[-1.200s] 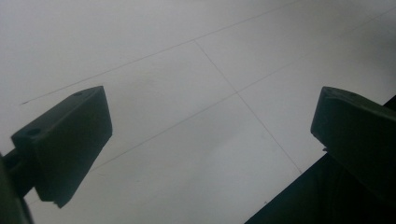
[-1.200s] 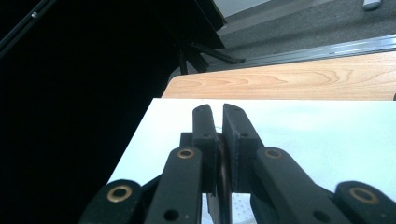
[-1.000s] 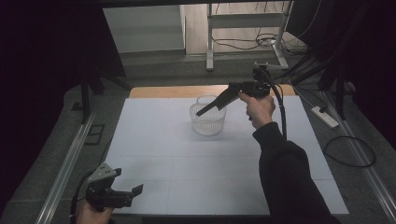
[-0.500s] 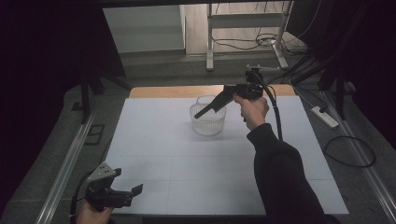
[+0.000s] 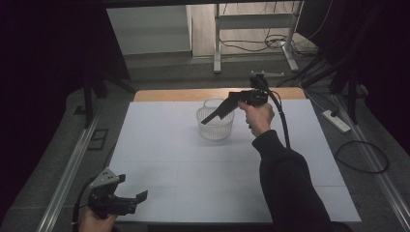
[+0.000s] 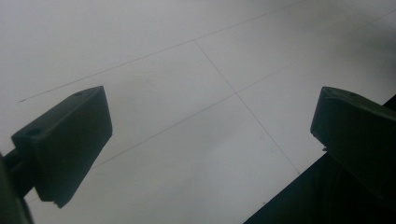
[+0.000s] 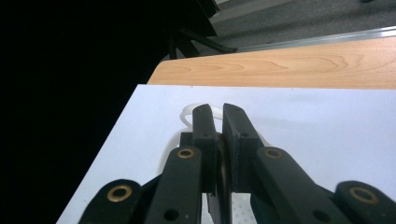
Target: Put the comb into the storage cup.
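Your left gripper [image 5: 126, 200] is sitting at the near left corner of the white mat [image 5: 164, 159], well apart from the basket [image 5: 215, 126], its jaws spread wide with nothing between them. The basket is standing upright toward the mat's far edge, a small white perforated tub. Your right gripper [image 5: 209, 118] is hanging over the basket's rim, its jaws pressed together, pointing down-left.
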A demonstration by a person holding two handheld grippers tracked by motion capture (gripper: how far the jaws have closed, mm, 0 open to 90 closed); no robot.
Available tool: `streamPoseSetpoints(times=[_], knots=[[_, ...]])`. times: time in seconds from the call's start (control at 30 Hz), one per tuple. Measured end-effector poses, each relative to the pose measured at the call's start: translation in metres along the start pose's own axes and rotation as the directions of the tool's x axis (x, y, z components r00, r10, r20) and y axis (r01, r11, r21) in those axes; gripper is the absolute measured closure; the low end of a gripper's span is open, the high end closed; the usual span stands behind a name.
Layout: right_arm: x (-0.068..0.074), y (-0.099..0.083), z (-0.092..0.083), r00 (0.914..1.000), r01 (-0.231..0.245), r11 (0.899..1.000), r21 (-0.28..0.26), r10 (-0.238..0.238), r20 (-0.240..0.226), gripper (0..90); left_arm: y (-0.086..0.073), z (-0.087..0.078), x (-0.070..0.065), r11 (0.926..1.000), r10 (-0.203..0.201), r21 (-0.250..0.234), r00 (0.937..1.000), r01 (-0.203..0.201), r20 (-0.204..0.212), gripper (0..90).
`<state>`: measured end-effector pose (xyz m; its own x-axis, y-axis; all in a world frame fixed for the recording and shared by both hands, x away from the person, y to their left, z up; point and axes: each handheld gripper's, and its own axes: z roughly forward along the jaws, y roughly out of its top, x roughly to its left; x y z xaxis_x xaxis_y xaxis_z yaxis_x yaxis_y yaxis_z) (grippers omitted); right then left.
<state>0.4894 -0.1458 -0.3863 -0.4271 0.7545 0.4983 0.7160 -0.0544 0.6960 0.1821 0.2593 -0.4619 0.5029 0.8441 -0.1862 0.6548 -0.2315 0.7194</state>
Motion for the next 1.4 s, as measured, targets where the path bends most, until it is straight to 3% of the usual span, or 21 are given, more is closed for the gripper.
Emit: streamPoseSetpoints(times=[0.23, 0.53, 0.77, 1.13, 1.4], knots=[[-0.004, -0.005, 0.007, 1.0, 0.0, 1.0, 0.009, 0.0, 0.009, 84.1, 0.0, 0.0, 0.0, 1.0, -0.002, 0.001, 1.0, 0.002, 0.001, 0.0], [-0.02, -0.008, 0.008, 0.9994, -0.035, 0.999, -0.006, 0.035, 0.0, 83.6, 0.0, 0.0, 0.0, 1.0, -0.003, 0.004, 1.0, 0.003, 0.0, 0.0], [-0.025, -0.011, 0.008, 0.9979, 0.023, 1.0, 0.009, -0.024, 0.06, 81.3, 0.0, 0.0, 0.0, 1.0, -0.003, 0.005, 1.0, 0.003, 0.001, 0.0], [-0.04, -0.017, 0.006, 0.9964, 0.028, 0.999, 0.018, -0.029, 0.079, 79.0, 0.0, 0.0, 0.001, 1.0, -0.004, 0.004, 1.0, 0.004, 0.003, 0.0], [-0.045, -0.021, 0.006, 0.9902, 0.066, 0.997, 0.033, -0.07, 0.121, 76.1, 0.0, 0.0, 0.0, 1.0, 0.001, 0.004, 1.0, -0.001, -0.002, 0.0]])
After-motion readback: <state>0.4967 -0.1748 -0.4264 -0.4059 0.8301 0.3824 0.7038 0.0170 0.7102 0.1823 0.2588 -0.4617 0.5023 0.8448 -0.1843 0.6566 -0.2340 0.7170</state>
